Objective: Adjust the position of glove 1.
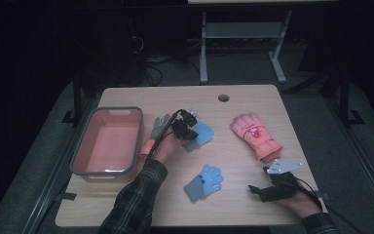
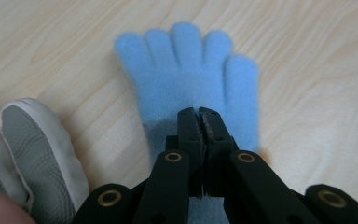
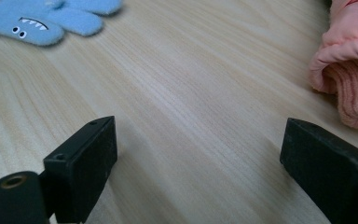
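Note:
A plain light-blue glove (image 2: 186,70) lies flat on the wooden table (image 1: 233,204), fingers pointing away from me. My left gripper (image 2: 200,114) presses down on its cuff end with the jaws pinched together on the fabric; in the high view the gripper (image 1: 191,127) sits at the middle of the table over that glove (image 1: 203,132). A second blue glove (image 1: 204,183), with a small face on it (image 3: 28,23), lies nearer the front. My right gripper (image 1: 255,189) rests at the front right, its jaws wide apart (image 3: 198,163) over bare wood.
A pink plastic basin (image 1: 85,139) stands at the left of the table. A grey and orange glove (image 1: 156,131) lies between it and my left hand, its grey fingers (image 2: 37,144) beside the blue glove. A pink padded glove (image 1: 254,135) lies at the right (image 3: 349,70).

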{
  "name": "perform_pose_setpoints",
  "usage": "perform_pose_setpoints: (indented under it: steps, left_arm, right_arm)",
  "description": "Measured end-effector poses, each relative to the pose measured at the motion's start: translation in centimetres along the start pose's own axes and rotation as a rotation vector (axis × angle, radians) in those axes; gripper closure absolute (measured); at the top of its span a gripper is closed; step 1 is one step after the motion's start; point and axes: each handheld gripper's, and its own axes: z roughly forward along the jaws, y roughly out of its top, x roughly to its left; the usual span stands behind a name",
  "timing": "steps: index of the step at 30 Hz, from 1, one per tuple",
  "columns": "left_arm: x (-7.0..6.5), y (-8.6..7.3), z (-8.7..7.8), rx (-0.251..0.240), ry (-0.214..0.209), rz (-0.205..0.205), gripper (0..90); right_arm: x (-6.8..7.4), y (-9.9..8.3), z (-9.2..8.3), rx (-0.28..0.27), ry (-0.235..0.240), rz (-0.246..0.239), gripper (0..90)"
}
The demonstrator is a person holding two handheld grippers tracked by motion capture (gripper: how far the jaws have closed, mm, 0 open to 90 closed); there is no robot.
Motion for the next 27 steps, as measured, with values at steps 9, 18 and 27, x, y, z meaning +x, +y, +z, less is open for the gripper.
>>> perform_pose_setpoints:
  steps: [9, 18, 27]
  left_arm:
    - [-0.9, 0.1, -2.6, -0.027, -0.038, -0.001, 88.4]
    - [-2.4, -0.6, -4.8, -0.066, -0.088, -0.005, 88.4]
    - [-4.1, -1.7, -6.6, -0.091, -0.134, -0.013, 88.4]
  right_arm:
    - [0.0, 0.0, 0.0, 0.0, 0.0, 0.0, 10.4]
    - [0.0, 0.0, 0.0, 0.0, 0.0, 0.0, 10.4]
    - [0.0, 0.0, 0.0, 0.001, -0.001, 0.001, 10.4]
